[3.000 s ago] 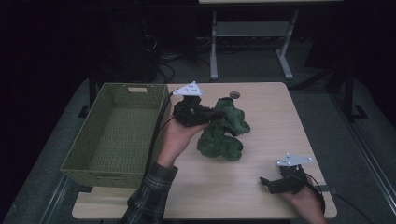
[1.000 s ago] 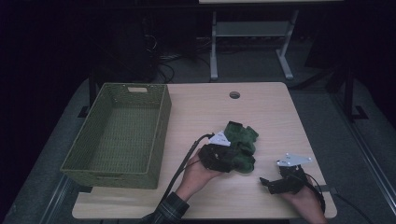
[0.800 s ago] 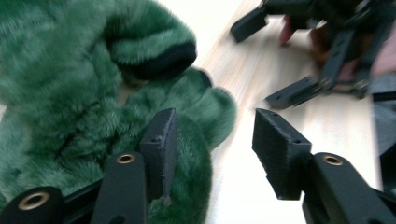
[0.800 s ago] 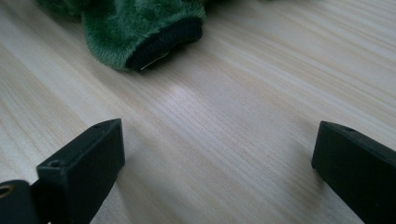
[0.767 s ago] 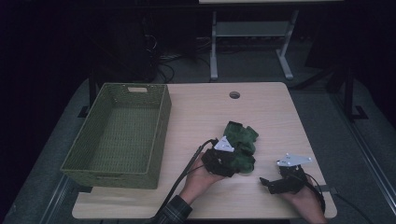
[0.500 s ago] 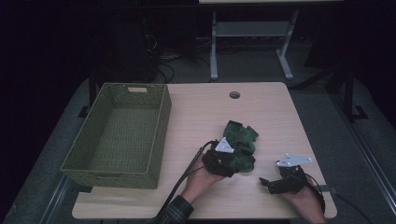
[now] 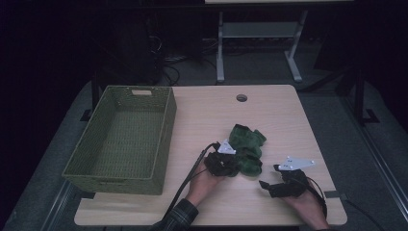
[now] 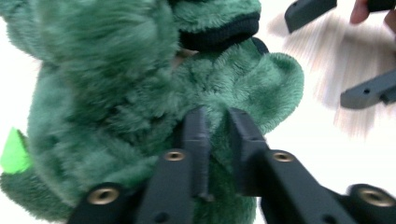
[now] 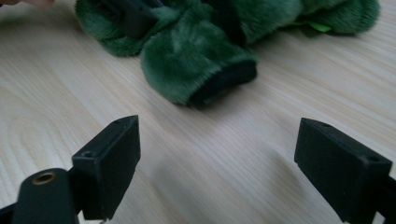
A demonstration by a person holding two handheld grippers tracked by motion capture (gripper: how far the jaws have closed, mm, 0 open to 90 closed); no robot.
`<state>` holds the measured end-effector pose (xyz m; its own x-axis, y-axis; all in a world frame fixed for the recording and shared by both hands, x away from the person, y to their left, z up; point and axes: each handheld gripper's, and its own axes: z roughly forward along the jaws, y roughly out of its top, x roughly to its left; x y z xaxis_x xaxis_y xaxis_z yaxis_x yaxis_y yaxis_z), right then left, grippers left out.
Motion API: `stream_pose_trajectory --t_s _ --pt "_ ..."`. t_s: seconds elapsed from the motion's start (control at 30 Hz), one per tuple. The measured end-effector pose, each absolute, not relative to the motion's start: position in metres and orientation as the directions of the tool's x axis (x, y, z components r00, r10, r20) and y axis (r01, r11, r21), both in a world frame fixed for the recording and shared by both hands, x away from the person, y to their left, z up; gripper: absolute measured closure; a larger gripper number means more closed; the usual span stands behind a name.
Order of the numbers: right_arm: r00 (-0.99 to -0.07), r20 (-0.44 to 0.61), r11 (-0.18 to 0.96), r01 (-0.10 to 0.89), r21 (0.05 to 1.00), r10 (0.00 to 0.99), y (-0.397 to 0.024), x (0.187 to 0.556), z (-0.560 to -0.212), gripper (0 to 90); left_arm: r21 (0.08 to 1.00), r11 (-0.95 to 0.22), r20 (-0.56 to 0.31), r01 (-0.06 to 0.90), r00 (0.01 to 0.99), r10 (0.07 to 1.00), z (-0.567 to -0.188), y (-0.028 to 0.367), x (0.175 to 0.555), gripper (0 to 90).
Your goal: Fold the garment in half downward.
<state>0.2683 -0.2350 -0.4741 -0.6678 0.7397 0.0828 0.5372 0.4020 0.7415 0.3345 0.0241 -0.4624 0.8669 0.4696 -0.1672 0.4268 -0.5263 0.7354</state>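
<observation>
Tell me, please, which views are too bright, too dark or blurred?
High view: dim, dark surroundings; green plush toy hard to read. Left gripper view: table washed out white; right gripper motion-smeared. Right gripper view: even light, toy slightly soft, its own fingers sharp.

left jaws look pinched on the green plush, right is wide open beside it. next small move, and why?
Probably a small lift with the left gripper, toward the basket. Its jaws have just been closing and now pinch a fold of the green plush toy, which lies on the table. The right gripper stands open, short of the toy, holding nothing, so it can wait.
</observation>
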Motion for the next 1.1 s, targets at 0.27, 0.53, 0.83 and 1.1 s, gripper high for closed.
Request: stream_pose_trajectory --t_s 0.27,0.53,0.83,1.1 --pt "-0.676 0.124 0.380 0.545 0.747 0.727 -0.228 0.274 -0.473 24.1 0.748 -0.501 -0.201 0.436 0.867 0.456 -0.457 0.029 0.334 88.1" --pt "-0.673 0.146 0.361 0.552 0.752 0.725 -0.226 0.283 -0.473 44.3 0.773 -0.473 -0.209 0.422 0.874 0.438 -0.443 0.031 0.331 88.1" --pt "-0.683 0.142 0.384 0.556 0.737 0.717 -0.224 0.285 -0.473 81.6 0.793 -0.451 -0.214 0.409 0.881 0.422 -0.430 0.037 0.329 88.3" --pt "-0.686 0.117 0.395 0.540 0.743 0.718 -0.233 0.284 -0.462 84.0 0.806 -0.423 -0.239 0.414 0.881 0.408 -0.419 0.047 0.328 88.3"
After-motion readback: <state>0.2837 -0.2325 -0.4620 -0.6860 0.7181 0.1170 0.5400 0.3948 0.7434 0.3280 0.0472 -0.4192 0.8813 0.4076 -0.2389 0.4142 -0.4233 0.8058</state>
